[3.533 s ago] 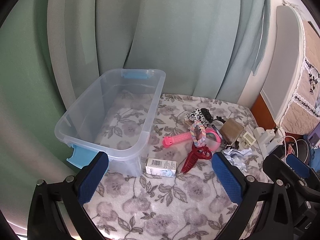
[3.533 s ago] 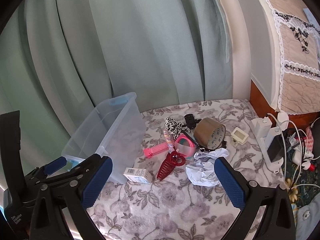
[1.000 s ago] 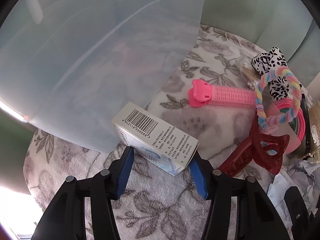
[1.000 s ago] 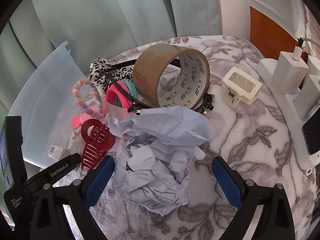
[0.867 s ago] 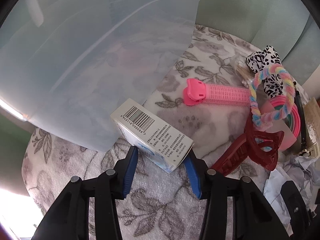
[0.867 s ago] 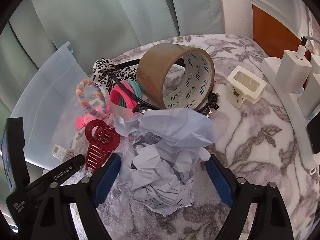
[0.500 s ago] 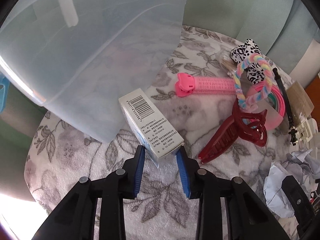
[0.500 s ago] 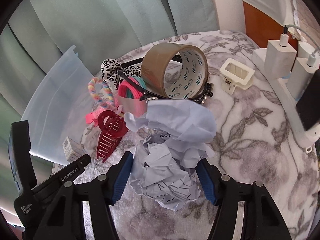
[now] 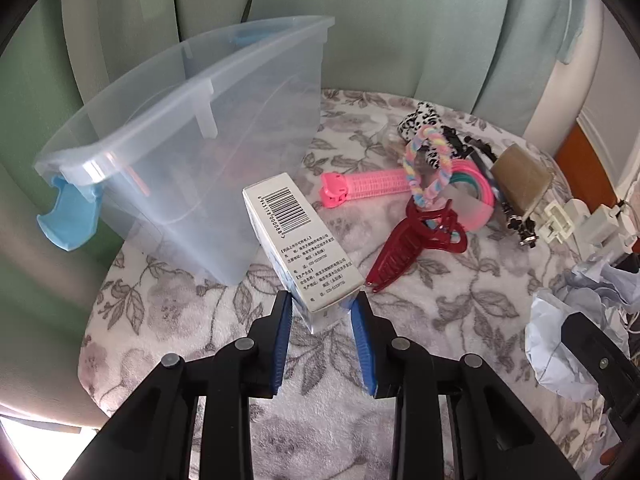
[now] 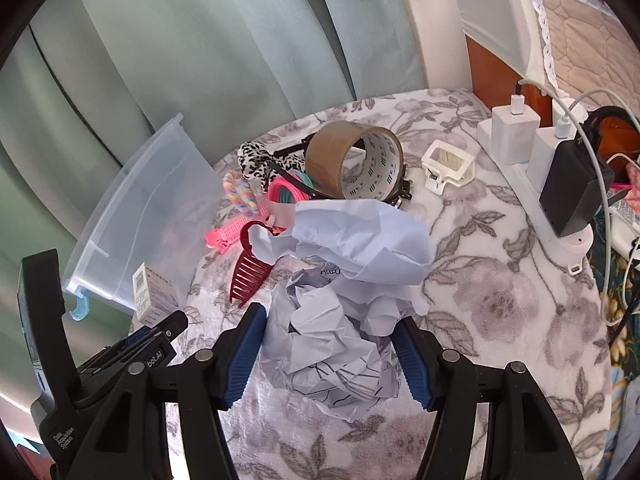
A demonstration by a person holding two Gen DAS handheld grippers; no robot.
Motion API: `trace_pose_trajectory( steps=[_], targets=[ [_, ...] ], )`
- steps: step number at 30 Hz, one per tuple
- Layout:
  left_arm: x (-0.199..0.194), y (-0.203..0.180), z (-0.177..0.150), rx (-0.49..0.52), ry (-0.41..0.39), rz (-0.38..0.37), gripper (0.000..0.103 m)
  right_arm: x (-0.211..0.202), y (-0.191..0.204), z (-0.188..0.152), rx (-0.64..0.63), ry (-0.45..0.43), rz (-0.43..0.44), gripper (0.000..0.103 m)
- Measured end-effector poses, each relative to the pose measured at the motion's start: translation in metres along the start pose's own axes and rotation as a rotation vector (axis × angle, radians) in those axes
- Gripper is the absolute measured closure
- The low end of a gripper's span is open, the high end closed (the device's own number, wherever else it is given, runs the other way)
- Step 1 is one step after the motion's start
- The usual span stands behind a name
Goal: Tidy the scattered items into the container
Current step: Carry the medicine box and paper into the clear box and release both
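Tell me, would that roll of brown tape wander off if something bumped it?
Probably. The tape roll stands on its edge, so a nudge could set it rolling. It leans among the hair bands, which might check it. It looks stiff enough to keep its shape.

White box (image 9: 300, 240) tilted; crumpled paper (image 10: 344, 300) bunched

One bin (image 9: 168, 128), one box (image 9: 298, 240), one tape roll (image 10: 354, 160), two chargers (image 10: 514, 136).
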State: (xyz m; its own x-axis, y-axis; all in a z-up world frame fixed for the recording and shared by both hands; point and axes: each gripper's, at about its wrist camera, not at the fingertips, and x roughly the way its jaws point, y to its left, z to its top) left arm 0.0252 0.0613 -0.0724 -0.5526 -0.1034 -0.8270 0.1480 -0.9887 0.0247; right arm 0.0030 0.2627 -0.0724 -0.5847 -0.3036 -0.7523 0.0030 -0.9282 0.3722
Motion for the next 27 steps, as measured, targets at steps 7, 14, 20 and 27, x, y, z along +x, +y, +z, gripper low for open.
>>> trace_pose_trajectory(
  steps=[7, 14, 20, 27],
  targets=[
    [-0.031, -0.016, 0.015, 0.099, -0.108, -0.051, 0.072, -0.034, 0.015, 0.004, -0.003, -0.089, 0.009, 0.036],
    [-0.054, -0.023, 0.032, 0.144, -0.187, -0.094, 0.072, -0.059, 0.026, 0.011, -0.023, -0.154, 0.007, 0.036],
    [-0.084, -0.014, 0.049, 0.108, -0.269, -0.134, 0.072, -0.088, 0.036, 0.021, -0.034, -0.224, 0.022, 0.036],
    [-0.112, 0.011, 0.069, 0.068, -0.352, -0.174, 0.072, -0.115, 0.068, 0.037, -0.074, -0.311, 0.058, 0.036]
  ],
)
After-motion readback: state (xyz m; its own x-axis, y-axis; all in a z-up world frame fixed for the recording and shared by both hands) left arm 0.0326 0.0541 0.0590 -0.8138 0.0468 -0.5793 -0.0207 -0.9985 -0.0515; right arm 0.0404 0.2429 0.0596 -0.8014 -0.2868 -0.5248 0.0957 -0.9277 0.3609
